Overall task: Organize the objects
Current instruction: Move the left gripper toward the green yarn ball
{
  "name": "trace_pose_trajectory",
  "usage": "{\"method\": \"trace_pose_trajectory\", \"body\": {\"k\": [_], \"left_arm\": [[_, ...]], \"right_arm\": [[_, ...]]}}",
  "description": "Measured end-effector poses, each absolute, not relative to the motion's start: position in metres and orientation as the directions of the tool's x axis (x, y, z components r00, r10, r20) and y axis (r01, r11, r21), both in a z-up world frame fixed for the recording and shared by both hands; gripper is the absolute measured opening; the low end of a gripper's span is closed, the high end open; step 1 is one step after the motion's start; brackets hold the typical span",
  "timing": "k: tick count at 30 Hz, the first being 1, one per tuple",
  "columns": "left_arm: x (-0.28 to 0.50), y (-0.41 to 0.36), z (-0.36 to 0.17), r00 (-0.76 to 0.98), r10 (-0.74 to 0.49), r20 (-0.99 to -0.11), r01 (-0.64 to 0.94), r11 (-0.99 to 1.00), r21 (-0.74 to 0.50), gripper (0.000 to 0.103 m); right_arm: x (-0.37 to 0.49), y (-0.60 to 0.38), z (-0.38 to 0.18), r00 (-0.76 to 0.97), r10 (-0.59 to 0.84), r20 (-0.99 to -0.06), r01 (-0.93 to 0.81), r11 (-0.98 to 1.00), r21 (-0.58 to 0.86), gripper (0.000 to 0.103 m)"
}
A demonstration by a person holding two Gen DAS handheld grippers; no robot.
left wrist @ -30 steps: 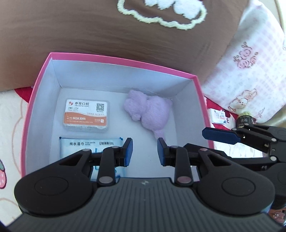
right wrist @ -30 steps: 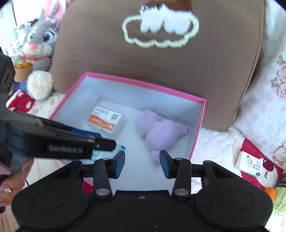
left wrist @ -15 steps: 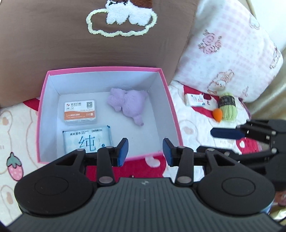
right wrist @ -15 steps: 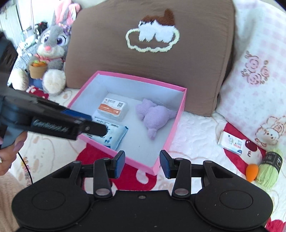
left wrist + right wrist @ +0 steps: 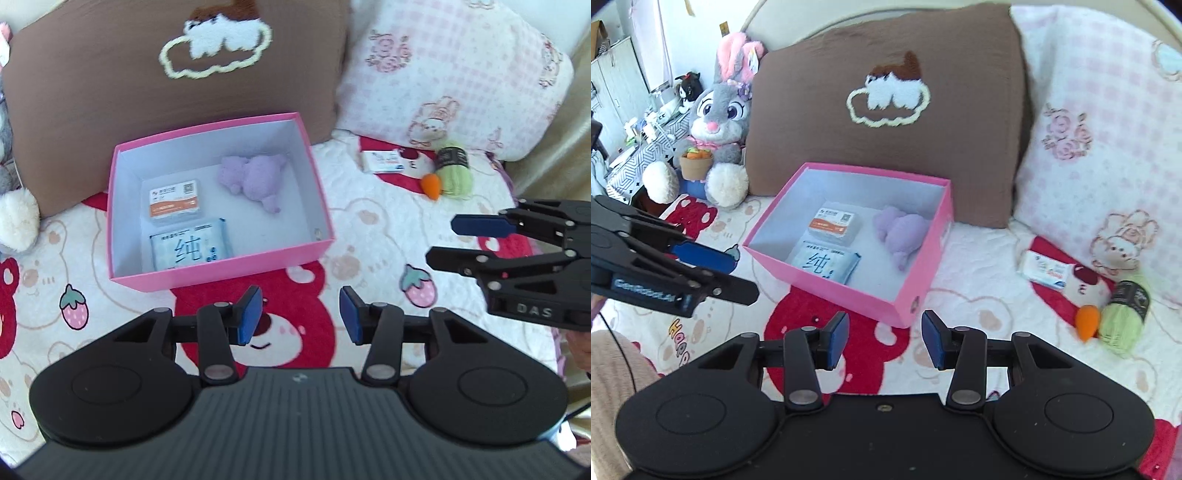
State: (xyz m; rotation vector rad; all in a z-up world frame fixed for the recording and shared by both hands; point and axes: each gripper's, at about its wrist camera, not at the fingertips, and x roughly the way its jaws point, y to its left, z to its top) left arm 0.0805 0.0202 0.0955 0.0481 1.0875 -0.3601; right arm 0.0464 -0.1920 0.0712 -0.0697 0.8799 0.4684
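Note:
A pink box (image 5: 236, 267) (image 5: 849, 291) stands on the bed. Inside lie a purple plush (image 5: 255, 177) (image 5: 901, 230), an orange-labelled case (image 5: 173, 201) (image 5: 834, 223) and a wipes pack (image 5: 190, 251) (image 5: 825, 264). Right of the box lie a small tissue pack (image 5: 382, 161) (image 5: 1047, 271), an orange carrot toy (image 5: 431, 185) (image 5: 1087, 322) and a green yarn ball (image 5: 456, 173) (image 5: 1123, 317). My left gripper (image 5: 300, 315) is open and empty, in front of the box. My right gripper (image 5: 882, 338) is open and empty, at the box's near right corner.
A brown cushion (image 5: 894, 110) stands behind the box, a pink checked pillow (image 5: 1108, 147) to its right. A grey rabbit plush (image 5: 716, 122) sits at the left. The bedsheet (image 5: 369, 229) has bear and strawberry prints. The right gripper also shows in the left wrist view (image 5: 458, 240).
Both grippers have pulled back from over the box, so the whole box and the items right of it now show. Both stayed open and empty.

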Motion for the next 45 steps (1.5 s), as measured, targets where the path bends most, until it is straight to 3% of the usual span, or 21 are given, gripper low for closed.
{"method": "trace_pose_trajectory", "body": {"k": [7, 14, 21, 27, 38, 45], "left_arm": [[0.056, -0.008, 0.127, 0.44, -0.203, -0.875, 0.368, 0.929, -0.031, 0.045], [0.046, -0.028, 0.141, 0.512, -0.273, -0.814, 0.346, 0.933, -0.096, 0.045], [0.027, -0.056, 0.133, 0.561, -0.272, -0.782, 0.311, 0.945, -0.105, 0.046], [0.018, -0.077, 0.13, 0.57, -0.273, -0.775, 0.299, 0.947, -0.114, 0.046], [0.062, -0.136, 0.097, 0.421, -0.352, -0.836, 0.452, 0.881, -0.143, 0.05], [0.107, -0.184, 0.081, 0.445, -0.401, -0.801, 0.512, 0.847, -0.14, 0.054]], "right_arm": [[0.037, -0.242, 0.081, 0.508, 0.333, -0.795, -0.358, 0.92, 0.157, 0.051], [0.044, -0.288, 0.085, 0.524, 0.237, -0.818, -0.254, 0.96, 0.115, 0.051], [0.029, -0.312, 0.088, 0.575, 0.217, -0.789, -0.207, 0.971, 0.116, 0.052], [0.025, -0.32, 0.076, 0.553, 0.157, -0.819, -0.172, 0.982, 0.073, 0.052], [0.032, -0.361, 0.057, 0.553, 0.209, -0.806, -0.267, 0.961, 0.066, 0.053], [0.079, -0.376, 0.034, 0.615, 0.17, -0.77, -0.267, 0.964, -0.001, 0.053]]}}
